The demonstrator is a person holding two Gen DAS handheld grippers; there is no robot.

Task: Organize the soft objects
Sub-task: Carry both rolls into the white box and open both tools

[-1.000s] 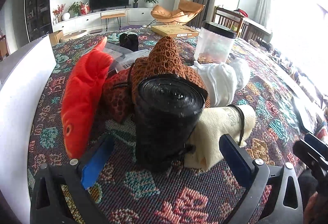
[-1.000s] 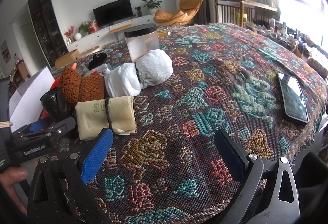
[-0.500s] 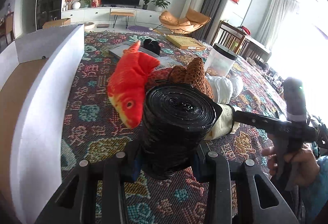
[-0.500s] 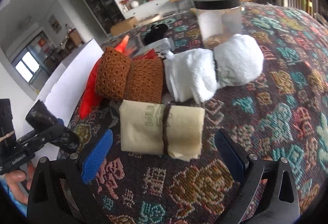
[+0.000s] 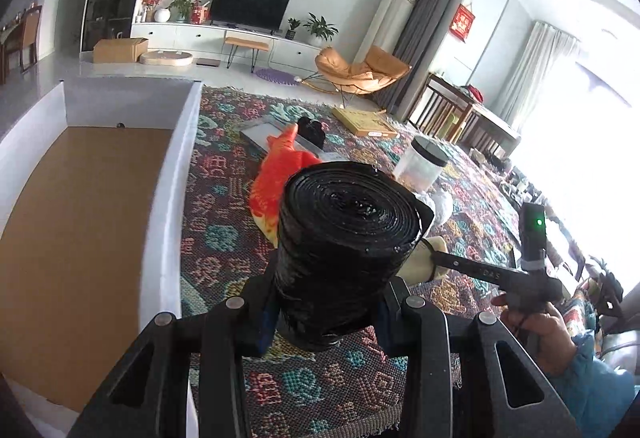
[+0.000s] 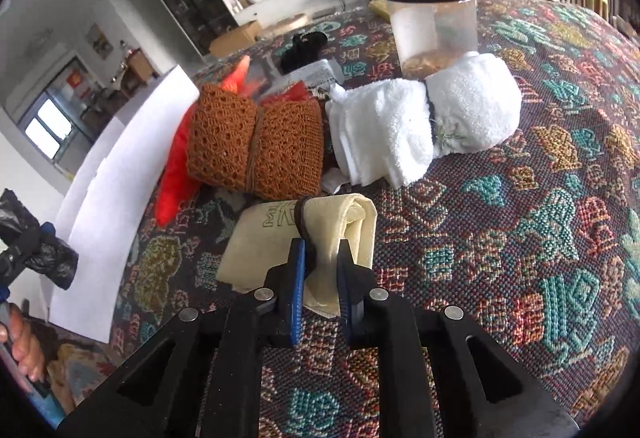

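Two pickups under way: left tool (image 5: 326, 322) pinching black bag roll (image 5: 344, 238) above patterned desk (image 5: 224, 238) beside open white box (image 5: 168, 217) at left, right tool (image 6: 321, 280) clamped on cream folded cloth (image 6: 340, 234) near desk edge; next, likely carrying both into box, living room beyond

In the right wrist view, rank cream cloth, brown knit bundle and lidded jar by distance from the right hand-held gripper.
1. cream cloth, in the right hand-held gripper
2. brown knit bundle, behind, to the left
3. lidded jar, far back, to the right
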